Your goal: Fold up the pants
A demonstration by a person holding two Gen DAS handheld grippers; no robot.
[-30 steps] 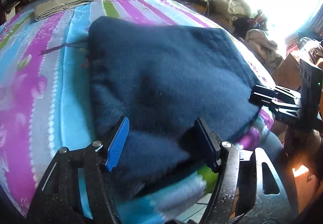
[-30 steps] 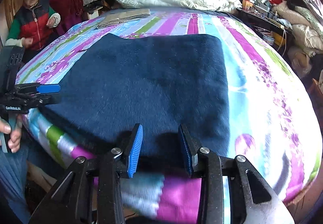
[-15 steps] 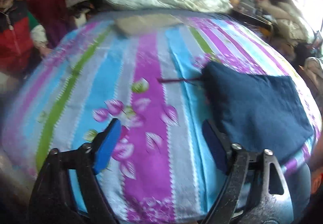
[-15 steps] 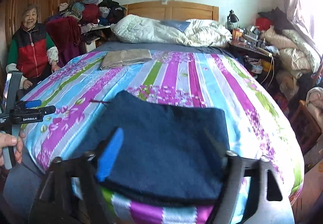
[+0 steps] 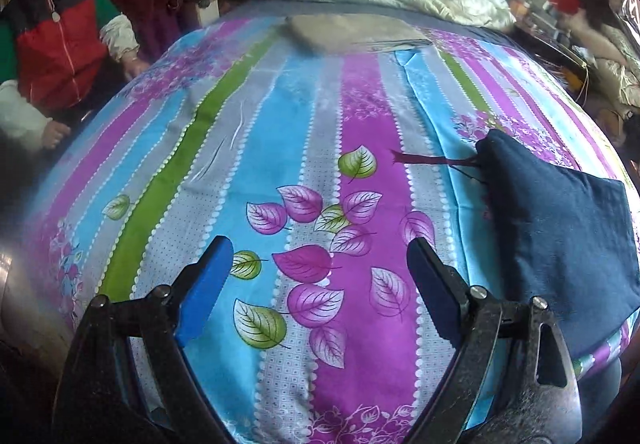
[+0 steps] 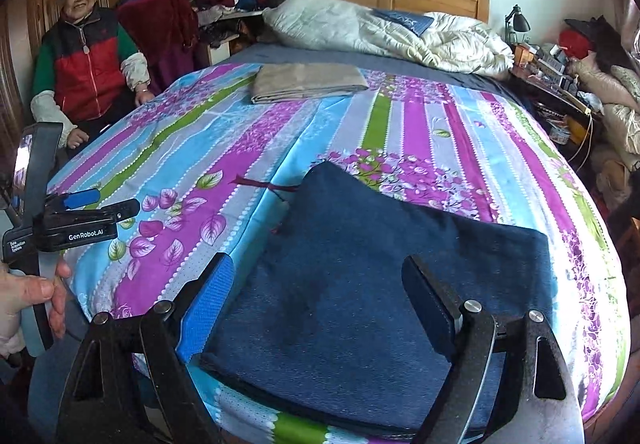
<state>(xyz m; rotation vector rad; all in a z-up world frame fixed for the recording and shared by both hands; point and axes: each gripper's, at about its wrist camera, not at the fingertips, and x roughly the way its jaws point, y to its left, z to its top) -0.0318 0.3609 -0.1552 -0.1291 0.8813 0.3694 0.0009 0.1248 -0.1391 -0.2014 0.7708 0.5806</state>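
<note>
The dark blue pants (image 6: 384, 296) lie folded into a flat rectangle near the bed's front edge, with a dark red drawstring (image 6: 264, 184) trailing from their far left corner. My right gripper (image 6: 320, 300) hovers open above their near side, holding nothing. In the left wrist view the pants (image 5: 560, 228) sit off to the right, and my left gripper (image 5: 320, 288) is open over bare striped sheet. The left gripper (image 6: 96, 204) also shows at the left edge of the right wrist view, held by a hand (image 6: 28, 292).
A striped floral sheet (image 5: 280, 124) covers the bed. A folded beige cloth (image 6: 304, 82) lies near the far end, before a white quilt (image 6: 384, 28). A person (image 6: 88, 60) in a red and green jacket sits at the left. Cluttered furniture (image 6: 560, 72) stands to the right.
Both grippers have drawn back from the pants and opened wider. The left gripper swung left, so the pants now lie at its right edge. The pants stay folded on the bed.
</note>
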